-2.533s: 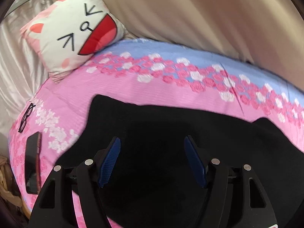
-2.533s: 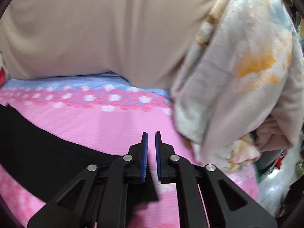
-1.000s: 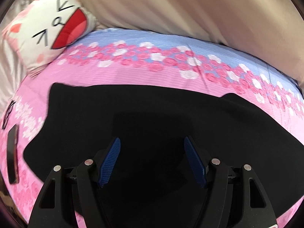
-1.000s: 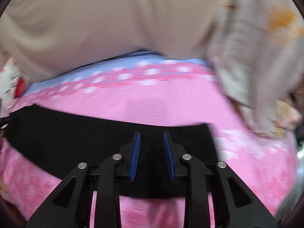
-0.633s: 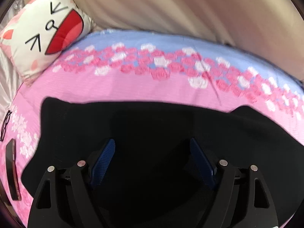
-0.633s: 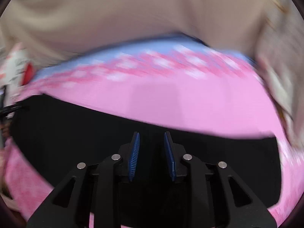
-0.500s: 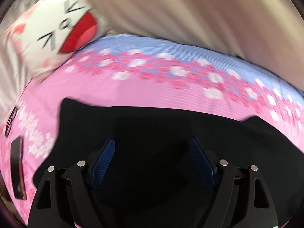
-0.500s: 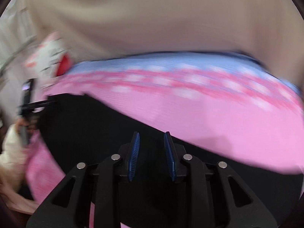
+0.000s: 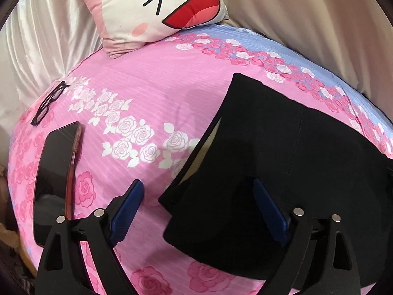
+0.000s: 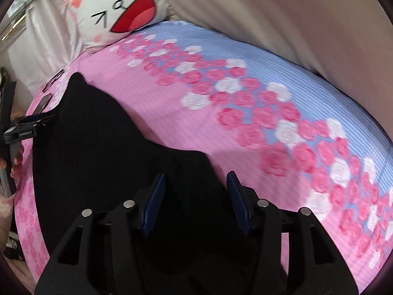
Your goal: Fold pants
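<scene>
Black pants (image 9: 282,152) spread flat on pink rose-print bedsheet (image 9: 147,93), waistband end folded over itself. Left wrist view only: phone (image 9: 55,172) and black glasses (image 9: 49,103) on sheet left of pants, well apart from them. Right wrist view only: left gripper (image 10: 36,120) at far pants edge, person's hand (image 10: 14,162) behind it. Cat-face cushion (image 9: 157,7) at head of bed, beige curtain (image 9: 319,24) behind. Left gripper (image 9: 196,209) jaws opening wide, waistband corner between them, unpressed. Right gripper (image 10: 195,201) jaws parted above pants, gripping nothing. Versus a second earlier: left view shifted leftward off mid-garment to pants' edge; right gripper wider apart.
</scene>
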Tool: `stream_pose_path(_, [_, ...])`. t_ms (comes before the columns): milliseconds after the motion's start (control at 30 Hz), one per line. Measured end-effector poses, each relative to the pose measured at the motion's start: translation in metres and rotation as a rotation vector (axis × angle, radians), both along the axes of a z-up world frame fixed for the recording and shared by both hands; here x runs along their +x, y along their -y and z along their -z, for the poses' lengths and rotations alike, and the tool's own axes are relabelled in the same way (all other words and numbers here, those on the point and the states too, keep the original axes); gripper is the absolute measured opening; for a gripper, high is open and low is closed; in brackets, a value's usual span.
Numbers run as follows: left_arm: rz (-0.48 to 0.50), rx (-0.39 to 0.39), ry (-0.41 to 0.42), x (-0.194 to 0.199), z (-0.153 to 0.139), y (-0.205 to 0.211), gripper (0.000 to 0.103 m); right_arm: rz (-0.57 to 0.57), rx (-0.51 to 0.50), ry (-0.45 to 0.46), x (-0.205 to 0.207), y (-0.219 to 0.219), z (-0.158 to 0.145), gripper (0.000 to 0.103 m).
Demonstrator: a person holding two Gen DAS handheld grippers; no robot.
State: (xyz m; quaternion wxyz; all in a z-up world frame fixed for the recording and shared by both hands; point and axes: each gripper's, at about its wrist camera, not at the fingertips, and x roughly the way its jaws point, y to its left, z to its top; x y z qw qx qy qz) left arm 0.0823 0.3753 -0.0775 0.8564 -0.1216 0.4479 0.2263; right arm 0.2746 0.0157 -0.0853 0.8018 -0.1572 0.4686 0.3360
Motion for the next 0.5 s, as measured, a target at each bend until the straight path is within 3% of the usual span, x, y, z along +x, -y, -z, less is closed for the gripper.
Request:
stream_pose_path(100, [-0.003,0.002,0.010,-0.001,0.002,-0.004,0.098,0.013,-0.023,0.035,0.010,-0.007,0.001,0.031])
stream_pose_path(200, [-0.006,-0.030,0.030,-0.003,0.002,-0.008,0.097,0.106,0.100,-0.015,0.033,0.007,-0.008,0.033])
stream_pose_path(300, [-0.010,-0.020,0.038,-0.010,0.001,-0.009,0.097,0.132,0.144,0.062,0.016,0.023,-0.031,0.034])
stream_pose_path(367, [-0.003,-0.018,0.038,-0.012,0.003,-0.009,0.098,0.142,0.088,0.107,0.006,0.024,-0.034,0.034])
stream_pose_path(500, [-0.002,-0.023,0.036,-0.010,0.005,-0.012,0.098,0.086,-0.107,0.115,0.005,-0.006,0.000,0.033])
